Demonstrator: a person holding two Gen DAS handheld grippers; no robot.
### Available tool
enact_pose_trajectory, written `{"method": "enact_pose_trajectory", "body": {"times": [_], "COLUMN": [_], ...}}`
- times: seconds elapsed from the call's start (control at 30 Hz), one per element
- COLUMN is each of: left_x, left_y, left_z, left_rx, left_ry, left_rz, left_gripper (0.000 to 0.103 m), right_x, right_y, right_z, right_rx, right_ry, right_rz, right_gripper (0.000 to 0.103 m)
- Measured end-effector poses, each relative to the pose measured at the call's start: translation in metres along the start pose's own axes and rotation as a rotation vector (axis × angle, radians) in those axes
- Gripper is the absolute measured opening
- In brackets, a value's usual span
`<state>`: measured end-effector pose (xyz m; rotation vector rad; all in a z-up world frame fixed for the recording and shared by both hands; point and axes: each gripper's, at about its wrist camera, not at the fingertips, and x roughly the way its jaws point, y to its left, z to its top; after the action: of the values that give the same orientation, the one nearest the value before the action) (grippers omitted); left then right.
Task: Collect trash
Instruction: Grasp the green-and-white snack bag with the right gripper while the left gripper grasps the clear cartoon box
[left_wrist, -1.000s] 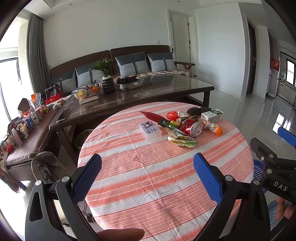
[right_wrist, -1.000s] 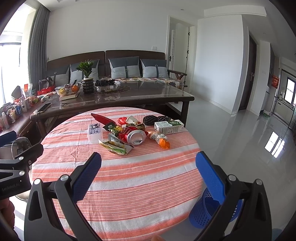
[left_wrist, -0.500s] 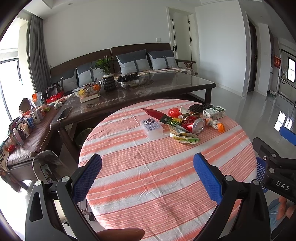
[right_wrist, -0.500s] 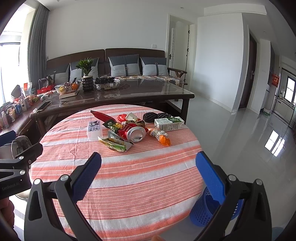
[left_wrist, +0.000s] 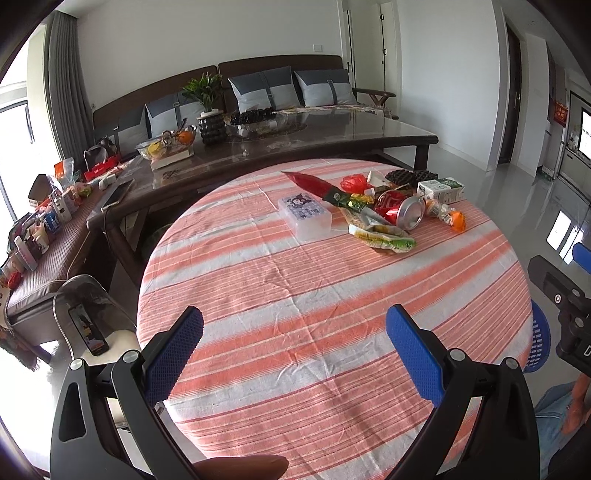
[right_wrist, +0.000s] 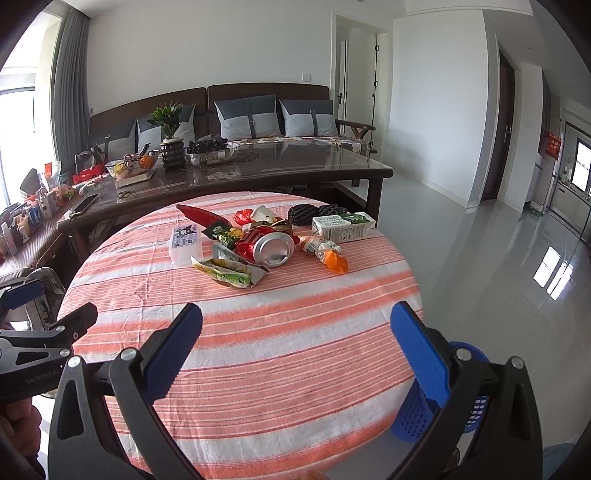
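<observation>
Left gripper: jaws released, empty.
Right gripper: jaws released, empty.
Crushed red aluminium can: at 12 o'clock, among wrappers.
Blue plastic basket: at 4 o'clock.

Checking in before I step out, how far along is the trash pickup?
Nothing looks collected. The can, carton and wrappers sit on the table. Both claws, left and right, are open and empty. All of it must go into the basket.
</observation>
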<state>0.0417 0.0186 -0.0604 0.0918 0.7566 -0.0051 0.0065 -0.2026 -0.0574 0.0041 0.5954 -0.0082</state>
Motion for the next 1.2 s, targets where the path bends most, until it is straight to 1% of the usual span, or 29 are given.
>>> {"method": "enact_pose_trajectory", "body": {"times": [0.17, 0.27, 0.37, 0.57, 0.6, 0.7, 0.83, 0.9, 0.97, 1.1, 1.2], "left_x": [0.061, 0.096, 0.125, 0.165, 0.169, 0.174, 0.177, 0.177, 0.177, 0.177, 0.177], "left_y": [-0.003, -0.001, 0.004, 0.015, 0.017, 0.024, 0.032, 0.031, 0.031, 0.03, 0.03], "left_z": [-0.005, -0.001, 0.008, 0.02, 0.021, 0.022, 0.021, 0.02, 0.02, 0.02, 0.019], "left_rx": [0.022, 0.026, 0.026, 0.031, 0.032, 0.015, -0.016, -0.015, -0.015, -0.016, -0.017], "left_ry": [0.103, 0.157, 0.185, 0.224, 0.225, 0.22, 0.216, 0.216, 0.216, 0.216, 0.216], "left_rz": [-0.012, -0.034, -0.023, -0.002, -0.003, -0.037, -0.081, -0.079, -0.079, -0.08, -0.082], "left_gripper": [0.098, 0.098, 0.098, 0.098, 0.099, 0.099, 0.099, 0.099, 0.099, 0.099, 0.099], "right_x": [0.031, 0.049, 0.064, 0.09, 0.094, 0.107, 0.126, 0.141, 0.162, 0.208, 0.225], "right_y": [-0.006, -0.008, -0.009, -0.003, -0.001, 0.009, 0.027, 0.039, 0.052, 0.066, 0.06], "right_z": [-0.011, -0.019, -0.025, -0.026, -0.025, -0.015, 0.01, 0.026, 0.04, 0.053, 0.046], "right_rx": [0.022, 0.027, 0.032, 0.04, 0.04, 0.037, 0.038, 0.034, 0.03, 0.051, 0.052], "right_ry": [0.068, 0.108, 0.142, 0.185, 0.188, 0.184, 0.152, 0.138, 0.142, 0.222, 0.301], "right_rz": [-0.002, -0.007, -0.007, 0.011, 0.021, 0.053, 0.117, 0.157, 0.185, 0.241, 0.224], "right_gripper": [0.098, 0.098, 0.098, 0.098, 0.098, 0.098, 0.098, 0.098, 0.098, 0.099, 0.099]}}
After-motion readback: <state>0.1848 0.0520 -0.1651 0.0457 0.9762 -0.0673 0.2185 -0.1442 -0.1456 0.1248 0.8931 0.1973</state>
